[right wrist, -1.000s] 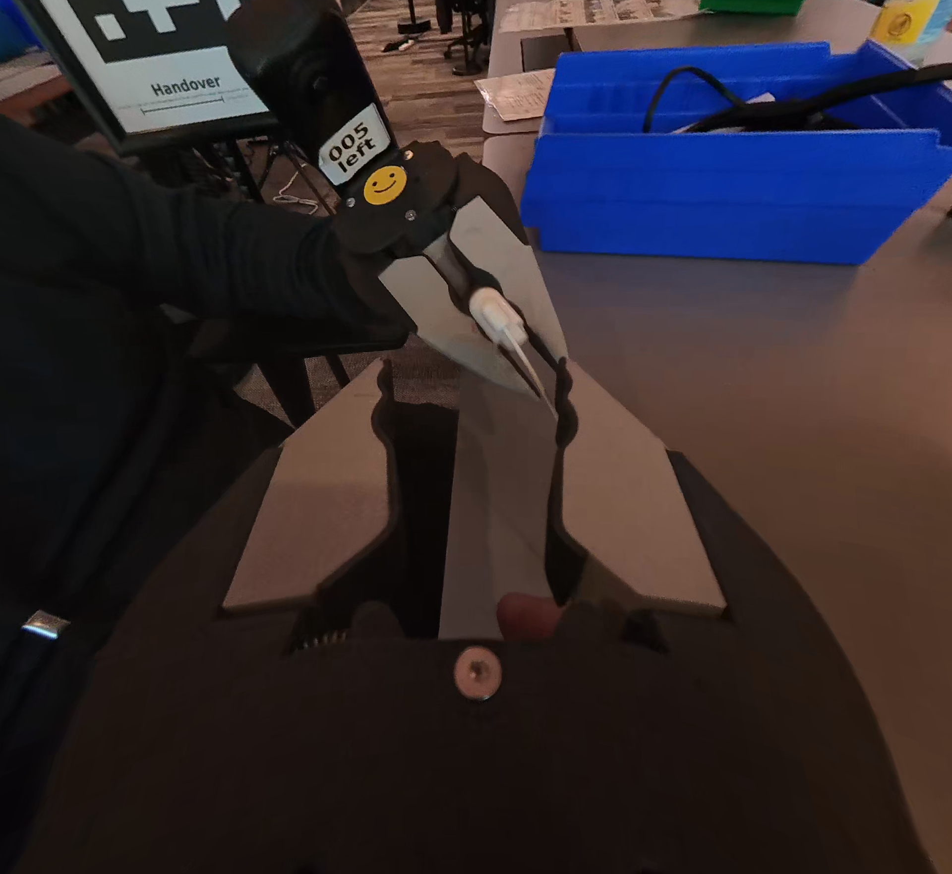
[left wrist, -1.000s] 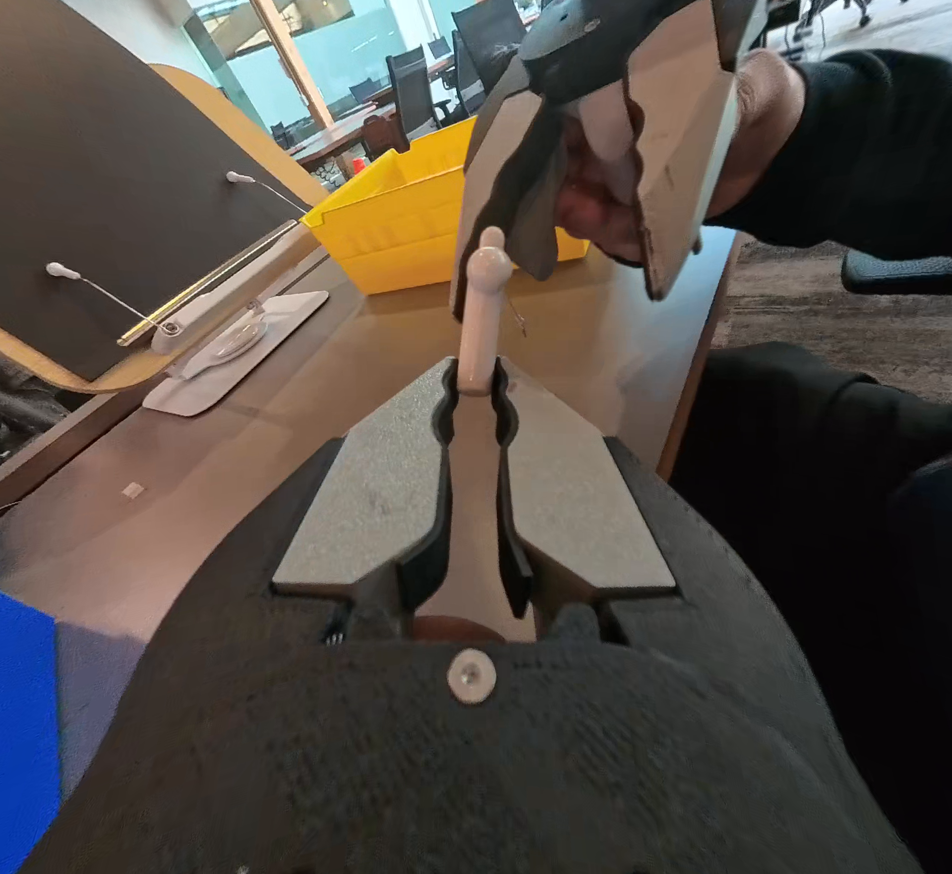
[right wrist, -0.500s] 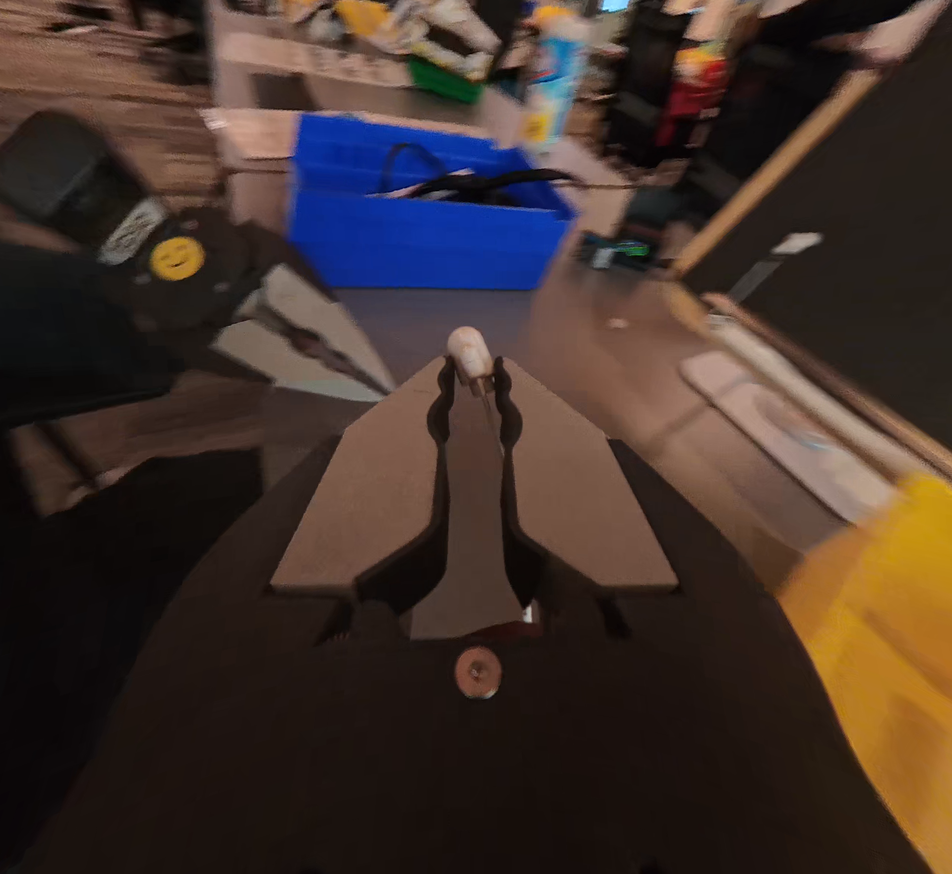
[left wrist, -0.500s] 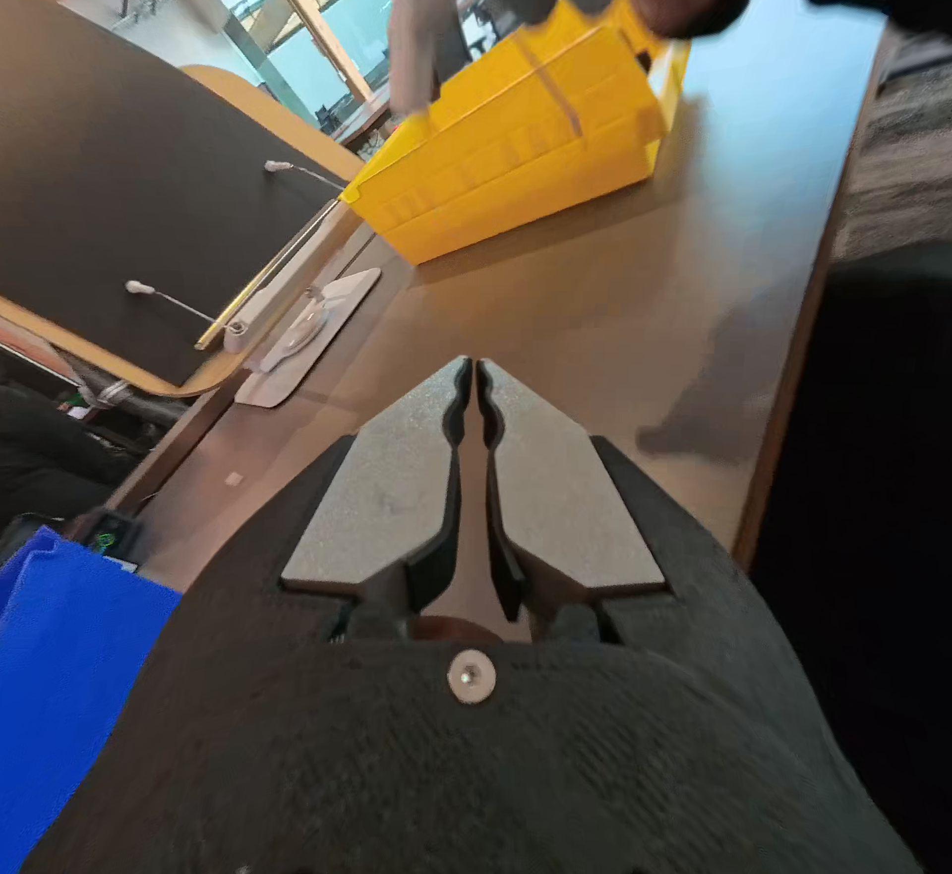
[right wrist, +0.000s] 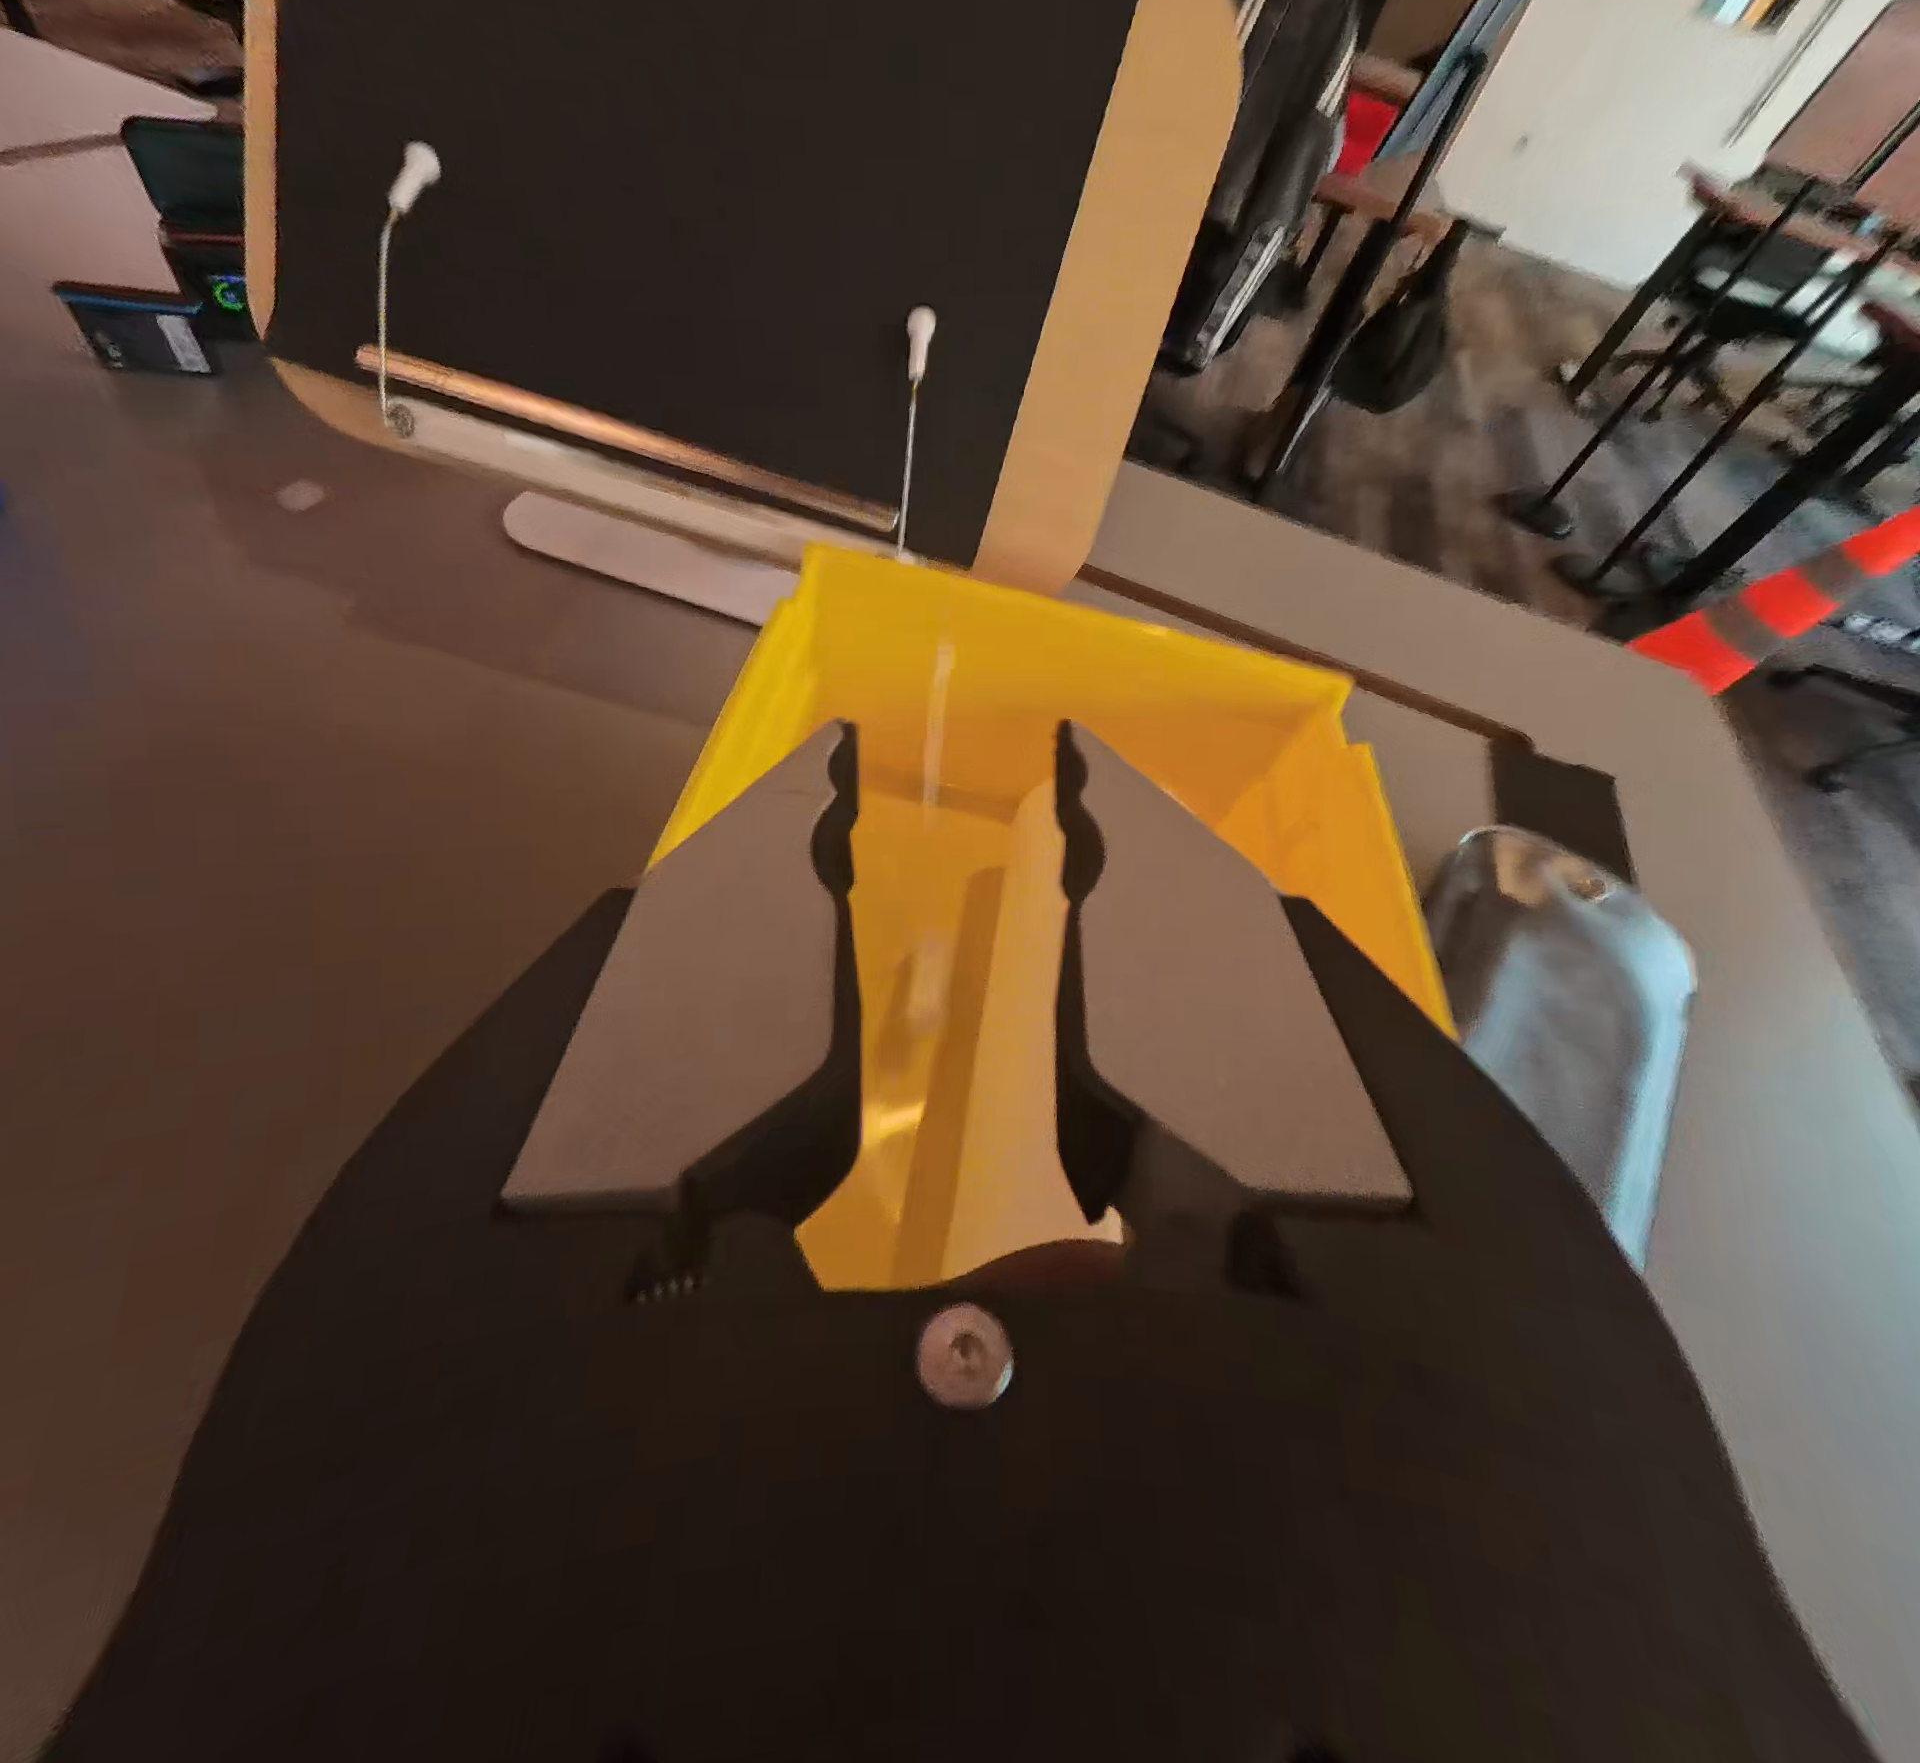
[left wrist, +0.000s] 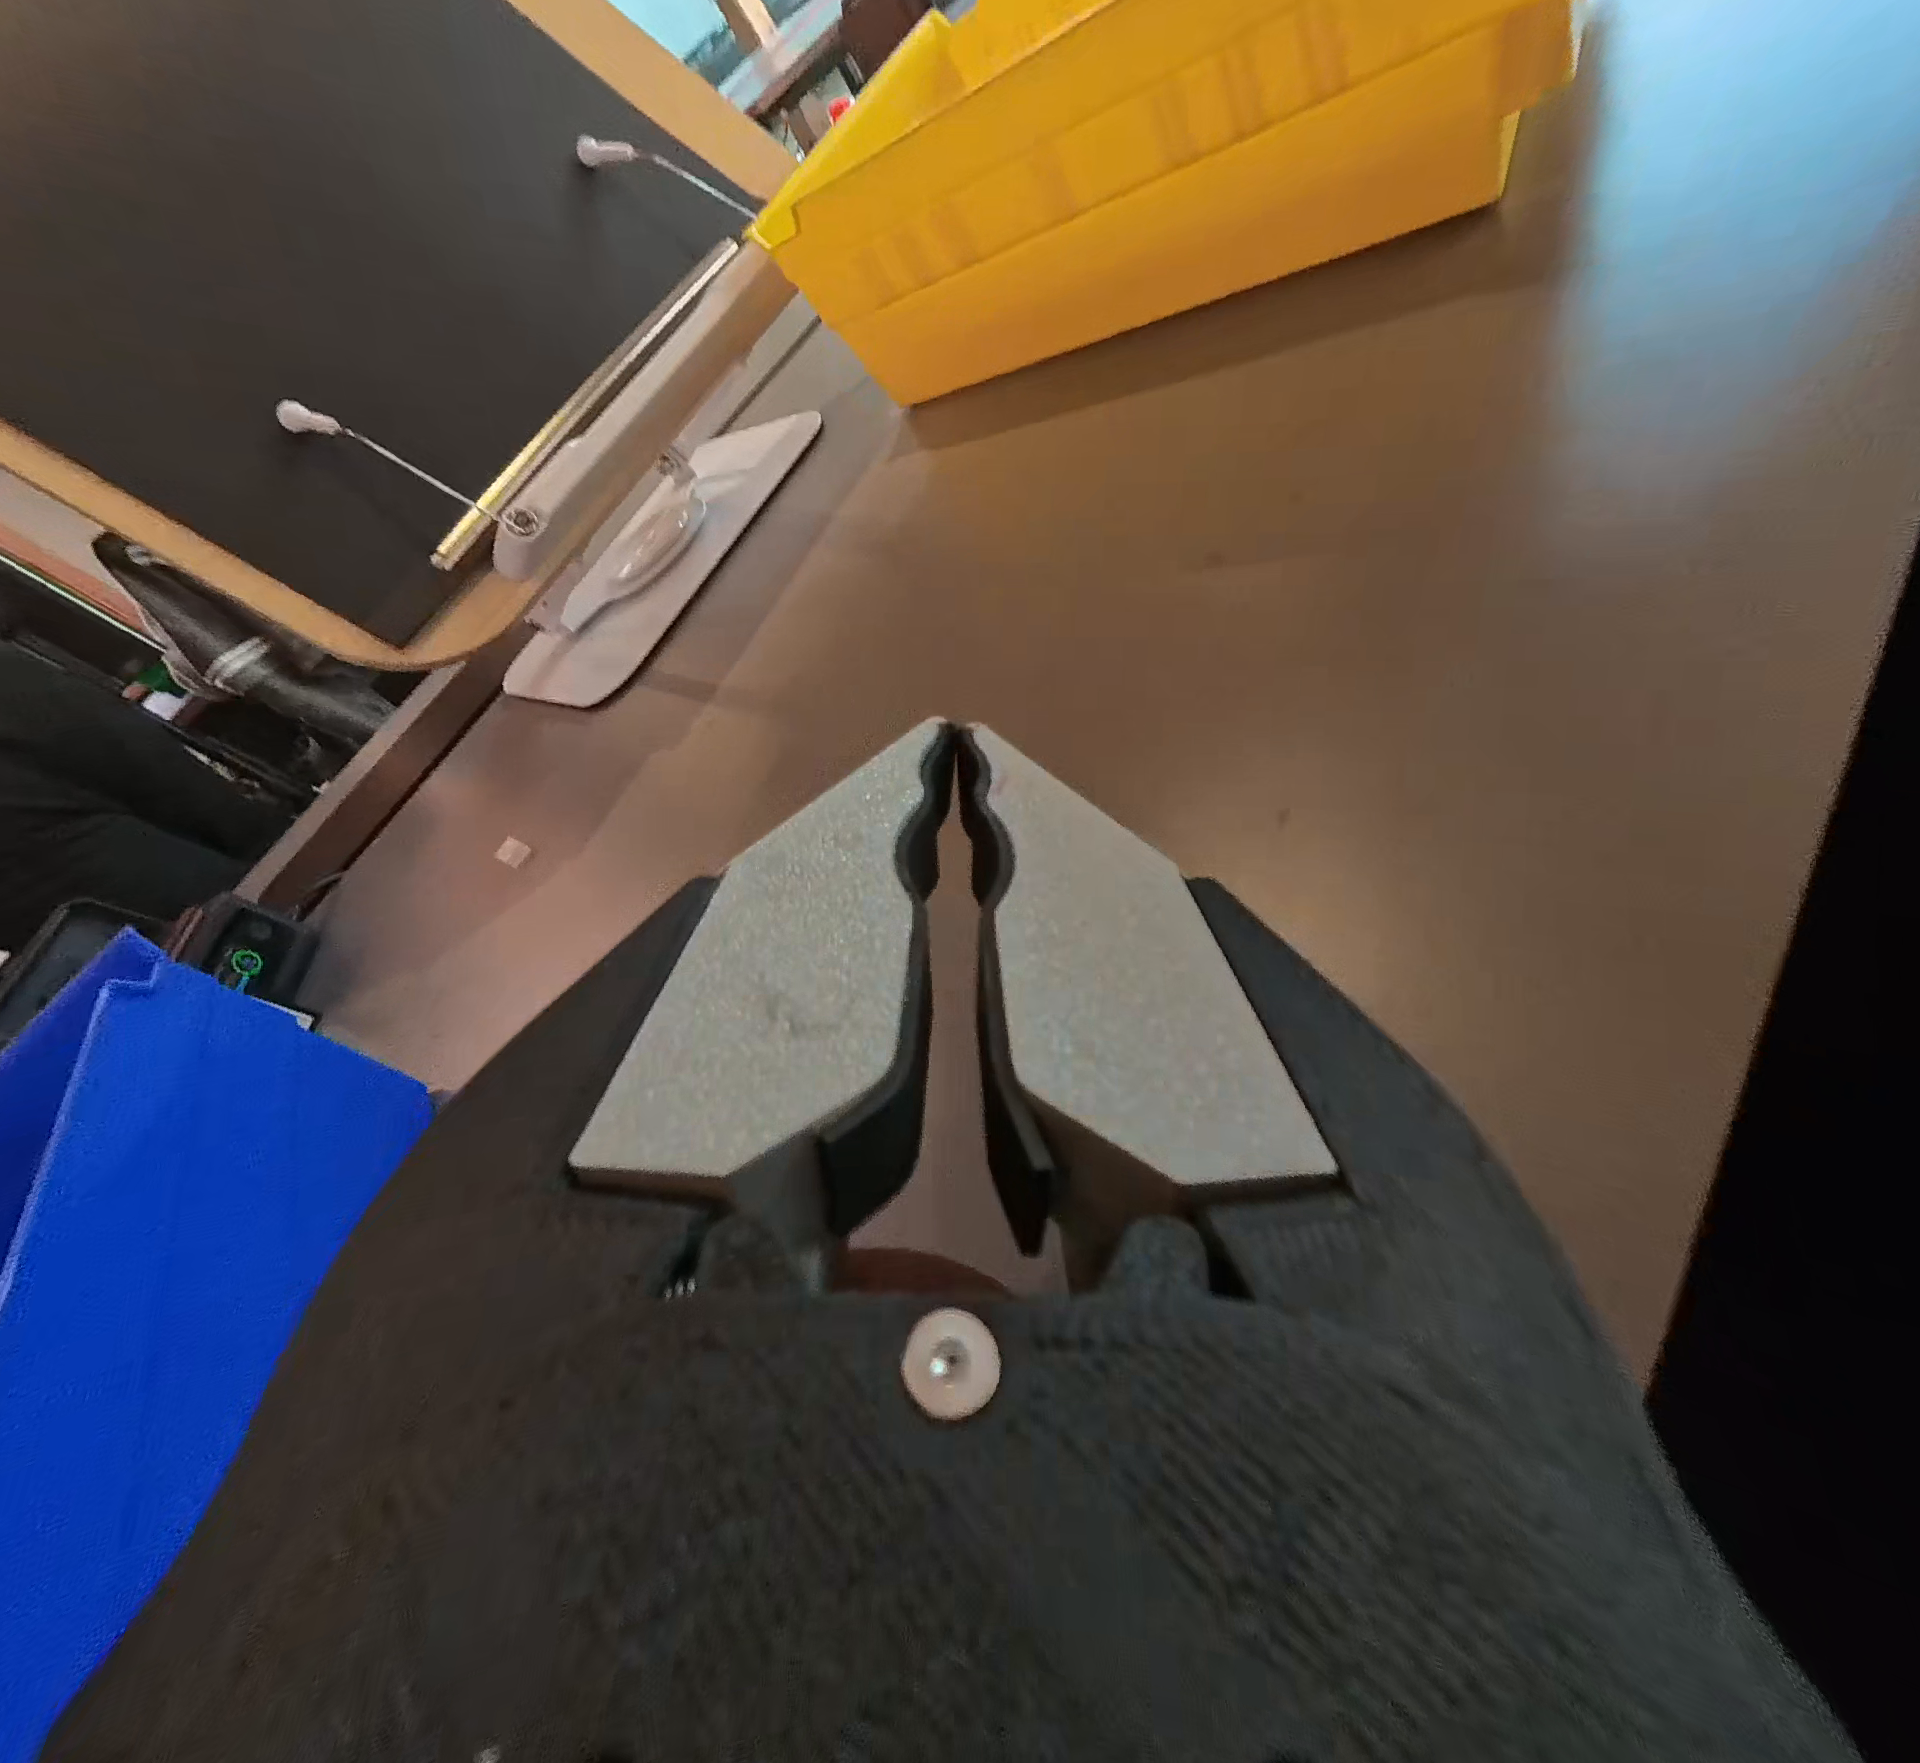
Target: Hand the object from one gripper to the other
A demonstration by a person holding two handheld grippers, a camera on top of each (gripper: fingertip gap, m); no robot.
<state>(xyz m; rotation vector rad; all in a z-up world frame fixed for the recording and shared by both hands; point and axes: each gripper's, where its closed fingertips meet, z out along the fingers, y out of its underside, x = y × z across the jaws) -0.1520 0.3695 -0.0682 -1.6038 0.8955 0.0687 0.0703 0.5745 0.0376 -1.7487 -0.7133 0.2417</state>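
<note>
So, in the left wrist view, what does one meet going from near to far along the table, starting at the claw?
Left claw, shut and empty → white base plate of the black board → yellow bin. The blue bin sits beside the claw, so I leave it out.

Left wrist view looks low along the table [left wrist: 1351, 570]; right wrist view hovers above — both share the yellow bin [left wrist: 1195, 155] [right wrist: 1039, 664].

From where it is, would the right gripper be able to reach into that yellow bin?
Probably yes. The right gripper hangs open right above the yellow bin, whose top is open, and nothing stands between them.
</note>
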